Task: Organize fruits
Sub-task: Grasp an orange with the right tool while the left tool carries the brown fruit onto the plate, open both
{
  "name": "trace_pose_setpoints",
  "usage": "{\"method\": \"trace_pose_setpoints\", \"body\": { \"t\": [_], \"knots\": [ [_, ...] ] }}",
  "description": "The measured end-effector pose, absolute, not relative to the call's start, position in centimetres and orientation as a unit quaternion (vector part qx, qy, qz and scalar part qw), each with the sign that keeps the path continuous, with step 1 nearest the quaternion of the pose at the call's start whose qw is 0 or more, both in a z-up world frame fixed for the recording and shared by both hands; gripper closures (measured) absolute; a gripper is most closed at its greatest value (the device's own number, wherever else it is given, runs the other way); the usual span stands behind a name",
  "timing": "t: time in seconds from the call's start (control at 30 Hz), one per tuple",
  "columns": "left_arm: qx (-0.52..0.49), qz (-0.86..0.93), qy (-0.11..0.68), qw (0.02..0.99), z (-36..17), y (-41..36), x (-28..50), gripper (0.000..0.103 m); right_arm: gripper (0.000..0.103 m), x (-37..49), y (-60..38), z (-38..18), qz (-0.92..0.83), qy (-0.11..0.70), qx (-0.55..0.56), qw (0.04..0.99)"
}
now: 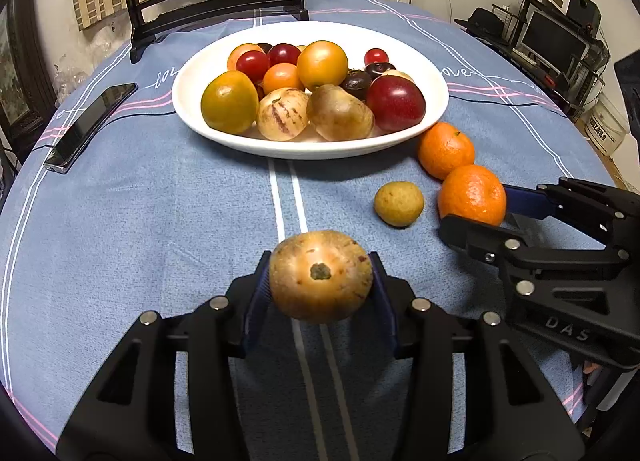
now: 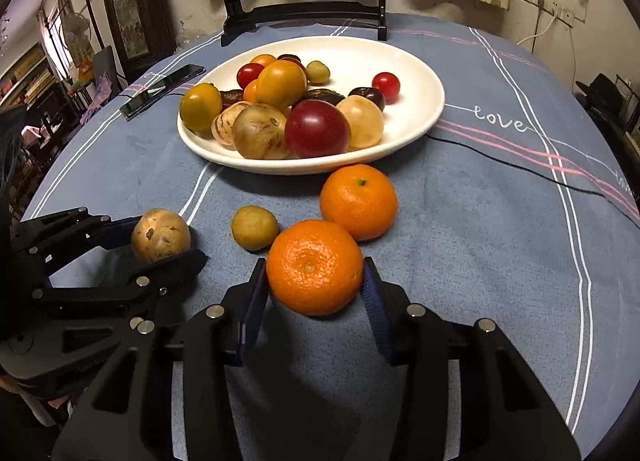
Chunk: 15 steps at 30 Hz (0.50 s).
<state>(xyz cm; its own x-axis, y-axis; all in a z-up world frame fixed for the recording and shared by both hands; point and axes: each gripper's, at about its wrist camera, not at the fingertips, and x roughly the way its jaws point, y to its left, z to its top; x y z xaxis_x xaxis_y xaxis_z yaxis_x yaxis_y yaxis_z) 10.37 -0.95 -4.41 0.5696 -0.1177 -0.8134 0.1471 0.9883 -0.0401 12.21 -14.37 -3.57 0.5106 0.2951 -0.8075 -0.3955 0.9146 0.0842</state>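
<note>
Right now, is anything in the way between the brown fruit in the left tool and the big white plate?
No. Only bare blue tablecloth lies between the brown fruit and the plate. The small yellow fruit sits off to the side.

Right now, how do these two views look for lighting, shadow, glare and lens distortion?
Left wrist view: warm indoor light, sharp focus, soft shadow under the white plate, fisheye bending the tablecloth stripes, dark corners. Right wrist view: the same curvature, a heavy shadow on the cloth under the right gripper and its orange, small highlights on the plated fruit.
</note>
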Motion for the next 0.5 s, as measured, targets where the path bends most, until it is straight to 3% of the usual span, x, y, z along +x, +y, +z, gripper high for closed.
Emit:
{"method": "trace_pose_setpoints", "body": {
  "t": [0.5],
  "knots": [
    [0.033,-0.069,0.42,0.904,-0.7,-0.9,11.5,0.056,0.057,12.2,-18.2,0.1,0.178,0.412,-0.023,0.893]
  ]
}}
